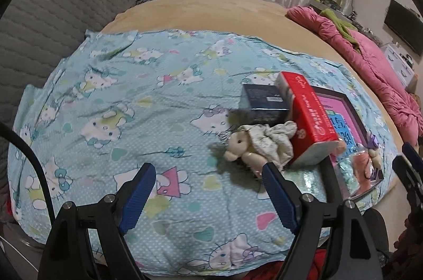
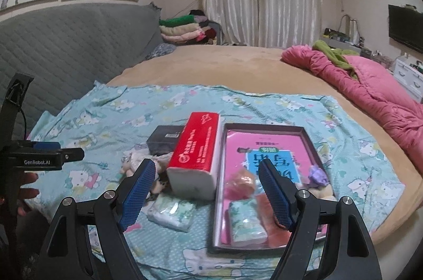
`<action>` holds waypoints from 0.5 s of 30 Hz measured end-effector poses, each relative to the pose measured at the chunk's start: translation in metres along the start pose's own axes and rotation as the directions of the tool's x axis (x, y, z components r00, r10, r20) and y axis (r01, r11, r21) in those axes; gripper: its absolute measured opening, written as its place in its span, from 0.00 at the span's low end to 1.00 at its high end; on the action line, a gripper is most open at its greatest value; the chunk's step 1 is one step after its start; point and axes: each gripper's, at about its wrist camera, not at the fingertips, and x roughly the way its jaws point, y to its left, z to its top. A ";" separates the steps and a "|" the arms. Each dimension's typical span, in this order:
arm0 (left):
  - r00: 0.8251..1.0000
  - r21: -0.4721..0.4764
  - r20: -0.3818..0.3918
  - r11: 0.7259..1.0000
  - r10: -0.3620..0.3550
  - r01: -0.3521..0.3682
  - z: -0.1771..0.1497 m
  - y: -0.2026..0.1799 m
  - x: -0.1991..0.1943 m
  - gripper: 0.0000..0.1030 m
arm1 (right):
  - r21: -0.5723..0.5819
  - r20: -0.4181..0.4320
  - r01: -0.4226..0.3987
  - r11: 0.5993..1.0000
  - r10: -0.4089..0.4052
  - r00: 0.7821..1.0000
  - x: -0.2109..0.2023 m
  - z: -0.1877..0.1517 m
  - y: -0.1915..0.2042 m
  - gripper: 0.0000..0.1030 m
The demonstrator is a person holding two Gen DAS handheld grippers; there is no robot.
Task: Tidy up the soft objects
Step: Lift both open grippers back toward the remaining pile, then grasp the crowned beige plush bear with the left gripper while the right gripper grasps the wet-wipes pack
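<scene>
On the blue cat-print sheet [image 1: 132, 100] a small cream plush toy [image 1: 242, 148] lies against a crumpled white cloth [image 1: 277, 140]. Behind them are a dark box [image 1: 264, 105] and a red tissue pack [image 1: 306, 116]. My left gripper [image 1: 208, 169] stands open, low and to the left of the toy, with nothing between its pads. My right gripper [image 2: 206, 163] is open too, over the near end of the red tissue pack [image 2: 198, 155] and the dark tray [image 2: 264, 126]. The tray holds a pink book [image 2: 264, 145], a small tissue pack [image 2: 246, 224], a reddish soft thing [image 2: 240, 185] and a purple one [image 2: 318, 174].
Another small tissue pack [image 2: 171, 214] lies on the sheet left of the tray. A pink quilt [image 2: 370, 84] with a green cloth [image 2: 333, 52] fills the right of the bed. Folded blankets [image 2: 182, 29] and a grey headboard [image 2: 66, 42] stand behind. A hand [image 2: 26, 190] holds the left gripper [image 2: 74, 152].
</scene>
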 end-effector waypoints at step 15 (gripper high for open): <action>0.991 -0.084 -0.081 0.992 -0.104 0.097 -0.014 0.011 0.060 0.80 | -0.090 -0.142 -0.073 0.993 0.060 0.988 0.052 -0.035 0.035 0.79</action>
